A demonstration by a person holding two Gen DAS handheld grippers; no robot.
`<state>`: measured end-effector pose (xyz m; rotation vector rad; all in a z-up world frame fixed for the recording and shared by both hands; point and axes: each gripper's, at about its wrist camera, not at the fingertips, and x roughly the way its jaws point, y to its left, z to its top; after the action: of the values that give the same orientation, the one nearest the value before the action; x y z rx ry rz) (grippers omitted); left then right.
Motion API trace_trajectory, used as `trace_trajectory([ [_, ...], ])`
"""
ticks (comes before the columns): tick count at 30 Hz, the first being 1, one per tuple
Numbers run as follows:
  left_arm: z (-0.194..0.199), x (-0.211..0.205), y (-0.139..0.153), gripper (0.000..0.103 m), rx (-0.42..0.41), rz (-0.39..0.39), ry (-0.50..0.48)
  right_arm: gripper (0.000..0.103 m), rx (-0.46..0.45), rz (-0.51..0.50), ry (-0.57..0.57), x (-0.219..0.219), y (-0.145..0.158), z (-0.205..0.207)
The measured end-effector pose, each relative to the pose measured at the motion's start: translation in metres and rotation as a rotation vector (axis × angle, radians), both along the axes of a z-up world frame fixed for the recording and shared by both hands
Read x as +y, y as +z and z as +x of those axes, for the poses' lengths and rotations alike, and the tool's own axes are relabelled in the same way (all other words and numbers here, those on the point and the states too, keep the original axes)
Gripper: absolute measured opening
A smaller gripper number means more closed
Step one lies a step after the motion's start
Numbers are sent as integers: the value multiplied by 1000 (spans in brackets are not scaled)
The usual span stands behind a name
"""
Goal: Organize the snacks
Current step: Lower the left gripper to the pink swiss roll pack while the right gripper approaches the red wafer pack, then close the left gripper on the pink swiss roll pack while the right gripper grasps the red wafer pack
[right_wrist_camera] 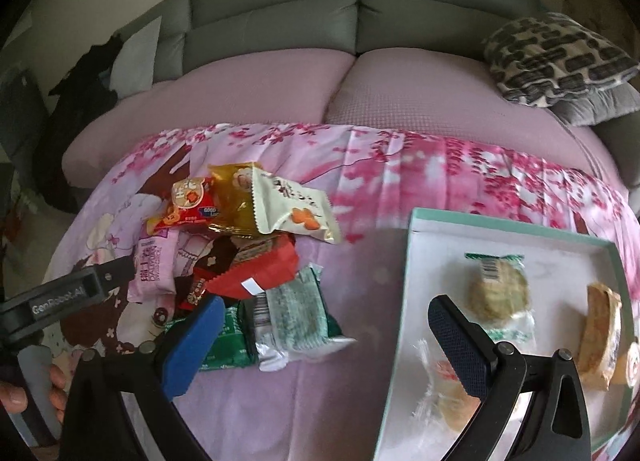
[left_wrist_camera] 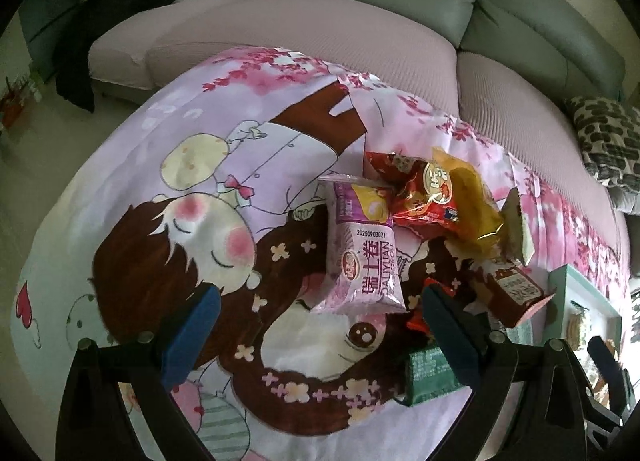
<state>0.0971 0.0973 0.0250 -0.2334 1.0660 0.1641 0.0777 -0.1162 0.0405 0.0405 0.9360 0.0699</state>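
1. The snacks lie in a loose pile on a cartoon-printed cloth [left_wrist_camera: 168, 165]. Among them are a pink Swiss-roll packet [left_wrist_camera: 366, 253], a red packet [left_wrist_camera: 420, 197], a yellow packet [left_wrist_camera: 476, 205] and a cream packet [right_wrist_camera: 292, 205].
2. A shallow box with a green rim [right_wrist_camera: 416, 261] stands on the cloth just to the right of the pile. It already holds several wrapped pieces, for example a round greenish cake [right_wrist_camera: 498, 293].
3. The left gripper [left_wrist_camera: 320, 325] hovers over the near end of the pink packet. Its jaws are wide open and hold nothing.
4. The right gripper [right_wrist_camera: 324, 341] is also wide open and empty. One blue pad sits above a green-and-white wrapped snack [right_wrist_camera: 300, 313], and the other pad is over the edge of the box.
5. The step in hand seems to be choosing the next snack to move; part of the sorting is done, but most packets are outside the box.
6. The next move probably calls for lowering one gripper around a single packet, closing gently on the crinkly wrapper, and not catching the cloth or a neighbouring packet.
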Motion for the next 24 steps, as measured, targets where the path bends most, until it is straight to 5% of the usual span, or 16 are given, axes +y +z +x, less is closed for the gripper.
trace_trajectory([
  [17,35,-7,-24,99,-20,-11,-40,99,20,-28,94,32,-22,34],
  [20,40,-8,-26,99,-23,-7,-40,91,27,-30,99,33,-28,37],
  [24,44,-14,-33,82,-3,-2,-56,87,35,-7,102,33,-31,39],
])
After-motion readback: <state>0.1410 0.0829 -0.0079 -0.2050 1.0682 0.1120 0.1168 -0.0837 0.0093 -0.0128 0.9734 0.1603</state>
